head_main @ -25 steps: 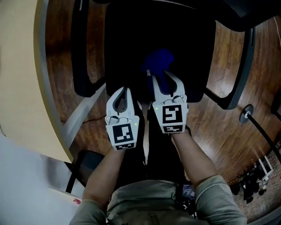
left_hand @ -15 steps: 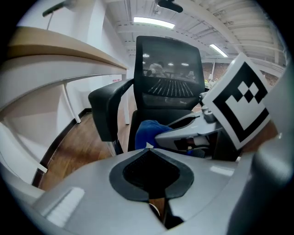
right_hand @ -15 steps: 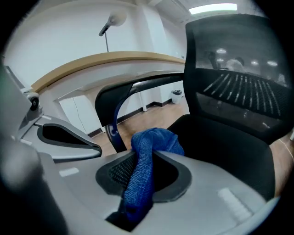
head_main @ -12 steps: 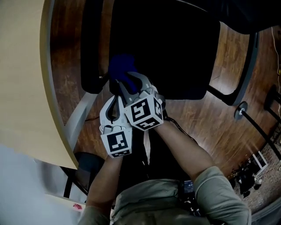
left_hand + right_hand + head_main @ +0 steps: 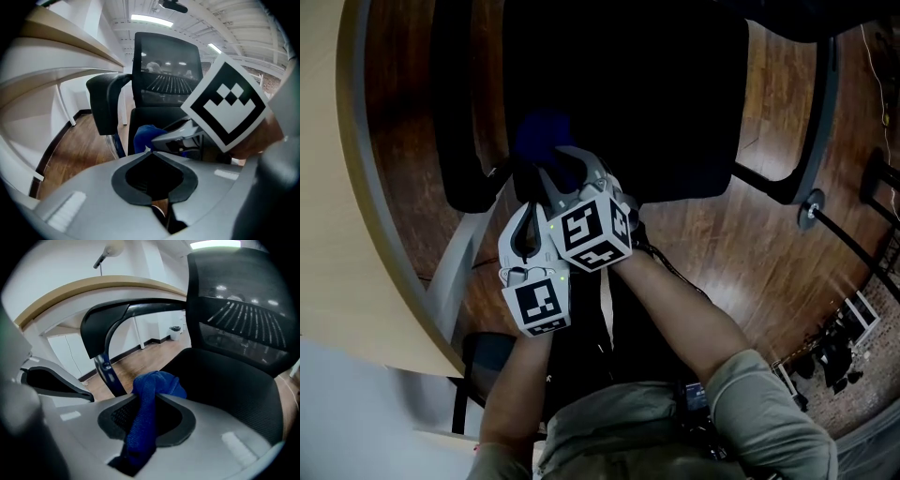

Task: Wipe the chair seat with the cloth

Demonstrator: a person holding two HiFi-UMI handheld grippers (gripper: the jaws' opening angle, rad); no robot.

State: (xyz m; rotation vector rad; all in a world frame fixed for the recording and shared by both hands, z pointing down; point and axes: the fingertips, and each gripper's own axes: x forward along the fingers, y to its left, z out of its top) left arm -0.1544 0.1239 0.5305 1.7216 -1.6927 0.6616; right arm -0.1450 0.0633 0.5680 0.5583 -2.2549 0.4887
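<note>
- A pale, curved surface (image 5: 342, 187) runs down the picture's left, well apart from the black chair seat (image 5: 675, 103), with wood floor (image 5: 403, 141) between them.
- An armrest (image 5: 459, 141) stands just left of the chair seat's front-left corner, hemming in the work there.
- The left tool (image 5: 528, 208) hangs just off the chair seat's front edge, tucked beside and partly under its partner. Its jaws are clenched tip to tip with nothing between them, and it looks parked clear of the wiping.
- The blue cloth (image 5: 542, 137) sits bunched over the chair seat's front-left corner, close to the armrest. The dark frames do not show whether it presses on the fabric.
- The right tool (image 5: 562, 167) reaches across the left one and slants down toward that same corner. Its jaws are clamped on the cloth, part-way closed around the thickness. A strip runs back between them and a wad bulges past the tips, which probably puts soft fabric rather than hard plastic on the seat.
- To the right, most of the chair seat lies uncovered, so the wipe appears to be working the left edge with the wide middle still to cover.
- A second armrest (image 5: 811, 131) frames the chair seat's far right side.
</note>
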